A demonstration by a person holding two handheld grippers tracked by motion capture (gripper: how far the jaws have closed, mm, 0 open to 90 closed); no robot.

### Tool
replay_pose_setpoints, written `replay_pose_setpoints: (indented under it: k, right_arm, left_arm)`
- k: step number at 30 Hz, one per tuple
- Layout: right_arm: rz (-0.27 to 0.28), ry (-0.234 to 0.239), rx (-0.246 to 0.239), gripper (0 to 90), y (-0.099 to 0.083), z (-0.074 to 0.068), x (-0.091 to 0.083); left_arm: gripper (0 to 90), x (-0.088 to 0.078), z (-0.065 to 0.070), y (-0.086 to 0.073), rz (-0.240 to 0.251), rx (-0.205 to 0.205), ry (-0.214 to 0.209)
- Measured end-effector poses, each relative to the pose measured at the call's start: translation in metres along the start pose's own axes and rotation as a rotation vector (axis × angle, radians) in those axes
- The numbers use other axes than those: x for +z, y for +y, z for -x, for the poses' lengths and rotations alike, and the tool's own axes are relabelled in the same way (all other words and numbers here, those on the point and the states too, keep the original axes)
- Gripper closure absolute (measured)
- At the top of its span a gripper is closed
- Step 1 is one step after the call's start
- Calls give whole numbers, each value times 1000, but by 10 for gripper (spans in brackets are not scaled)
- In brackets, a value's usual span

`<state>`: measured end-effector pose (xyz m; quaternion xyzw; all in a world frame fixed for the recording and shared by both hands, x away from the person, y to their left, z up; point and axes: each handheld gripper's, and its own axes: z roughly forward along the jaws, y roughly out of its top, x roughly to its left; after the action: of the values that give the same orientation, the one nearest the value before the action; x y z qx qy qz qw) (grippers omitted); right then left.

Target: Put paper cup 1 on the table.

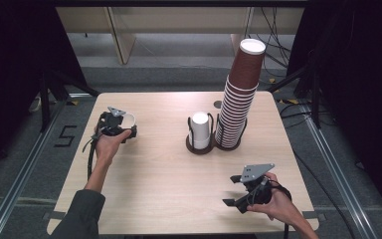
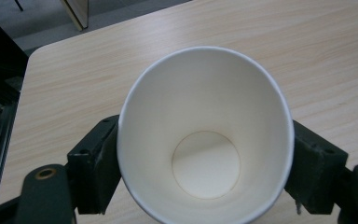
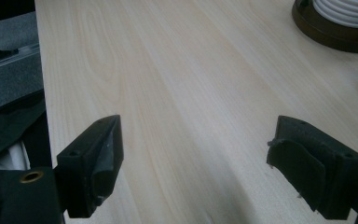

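A paper cup (image 2: 205,140) with a white inside sits between the jaws of my left gripper (image 2: 205,158), which is shut on it and squeezes its rim into an oval. From above, that cup (image 1: 129,119) and left gripper (image 1: 124,127) are over the table's far left part. A tall leaning stack of brown cups (image 1: 241,89) rises from a round holder at the back middle. Beside it, a second holder carries a short white upturned cup stack (image 1: 200,129). My right gripper (image 1: 231,190) rests near the front right edge, open, with nothing between its pads (image 3: 105,158).
The wooden table (image 1: 159,174) has bare surface between the two hands. The dark base of a cup holder (image 3: 331,35) lies ahead of the right gripper. Black curtains, cables and floor rails surround the table.
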<state>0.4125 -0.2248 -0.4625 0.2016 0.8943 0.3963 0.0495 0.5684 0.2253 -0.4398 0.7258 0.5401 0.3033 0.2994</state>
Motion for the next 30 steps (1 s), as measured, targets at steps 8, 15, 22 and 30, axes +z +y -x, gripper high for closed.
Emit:
replay_pose_setpoints:
  k: [8, 15, 22, 30]
  right_arm:
    - [-3, 10, -1, 178, 0, 0, 1]
    - [-1, 10, 1, 178, 0, -1, 1]
    - [-1, 13, -1, 178, 0, -1, 1]
    - [-2, 14, 2, 178, 0, -2, 1]
  left_arm:
    - [217, 10, 0, -2, -21, 9, 12]
    - [201, 13, 0, -6, -18, 14, 5]
    - [146, 16, 0, -10, 17, -6, -4]
    - [146, 13, -4, -17, 11, -28, -20]
